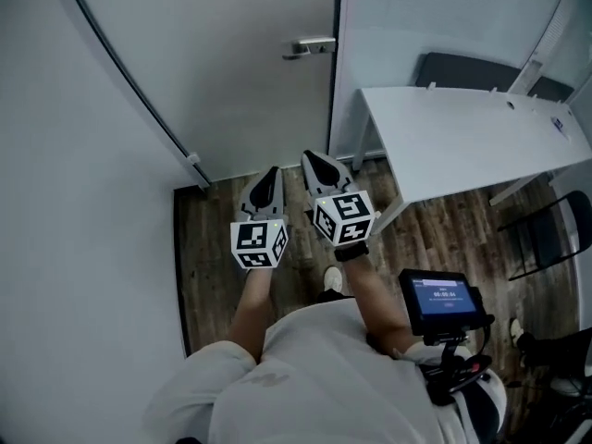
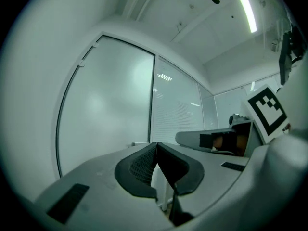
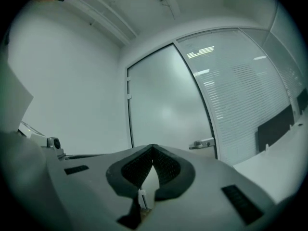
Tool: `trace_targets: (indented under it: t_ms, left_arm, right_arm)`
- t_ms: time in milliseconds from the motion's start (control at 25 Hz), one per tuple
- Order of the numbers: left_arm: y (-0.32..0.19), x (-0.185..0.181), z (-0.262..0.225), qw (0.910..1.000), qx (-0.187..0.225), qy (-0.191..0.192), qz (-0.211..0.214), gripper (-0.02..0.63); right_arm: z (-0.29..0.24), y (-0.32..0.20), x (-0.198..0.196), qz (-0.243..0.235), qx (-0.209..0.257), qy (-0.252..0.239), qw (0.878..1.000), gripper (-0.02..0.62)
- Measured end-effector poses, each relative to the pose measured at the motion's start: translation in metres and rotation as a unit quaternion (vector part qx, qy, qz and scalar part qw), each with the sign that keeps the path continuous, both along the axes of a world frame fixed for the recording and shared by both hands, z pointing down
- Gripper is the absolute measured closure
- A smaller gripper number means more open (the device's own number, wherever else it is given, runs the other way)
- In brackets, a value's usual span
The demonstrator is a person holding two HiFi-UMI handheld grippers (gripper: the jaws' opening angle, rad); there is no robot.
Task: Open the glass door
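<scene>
A frosted glass door [image 1: 213, 54] stands closed ahead, with a silver lever handle [image 1: 311, 47] on its right edge. The same handle [image 3: 202, 143] shows in the right gripper view, right of the jaws and farther off. My left gripper [image 1: 274, 171] and right gripper [image 1: 311, 156] are held side by side, level, pointing at the door's lower part, short of it. Both are shut with nothing between the pads. In the left gripper view the left gripper [image 2: 157, 145] faces the door pane [image 2: 108, 100].
A white desk [image 1: 462, 132] stands to the right, with a dark chair back [image 1: 462, 70] behind it. A white wall [image 1: 65, 202] runs along the left. The floor [image 1: 222, 239] is dark wood. A small screen [image 1: 442, 300] is mounted at my right side.
</scene>
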State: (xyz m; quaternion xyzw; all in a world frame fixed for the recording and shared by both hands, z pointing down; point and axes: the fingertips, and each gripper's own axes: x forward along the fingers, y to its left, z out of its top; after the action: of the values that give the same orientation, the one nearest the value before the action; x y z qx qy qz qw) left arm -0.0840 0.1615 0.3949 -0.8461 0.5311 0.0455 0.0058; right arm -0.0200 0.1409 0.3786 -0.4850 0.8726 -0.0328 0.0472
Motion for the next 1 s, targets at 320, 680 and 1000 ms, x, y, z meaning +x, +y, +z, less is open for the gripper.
trace_targets:
  t_ms: [320,680,1000]
  left_arm:
    - [-0.115,0.034,-0.037,0.9995,0.016,-0.024,-0.01,0.601]
    - [-0.217,0.061,-0.01,0.9985,-0.018,-0.04,0.032,0.601]
    - [-0.344,0.05,-0.012,0.994,0.006,-0.015,0.108,0.601]
  right_arm:
    - [-0.041,-0.11,0.027,-0.012,0.032,0.01,0.999,0.595]
    - [-0.007,-0.205,0.055,0.03,-0.012,0.018,0.999,0.595]
    - [-0.007,-0.326,0.051,0.113,-0.001,0.038,0.993,0.595]
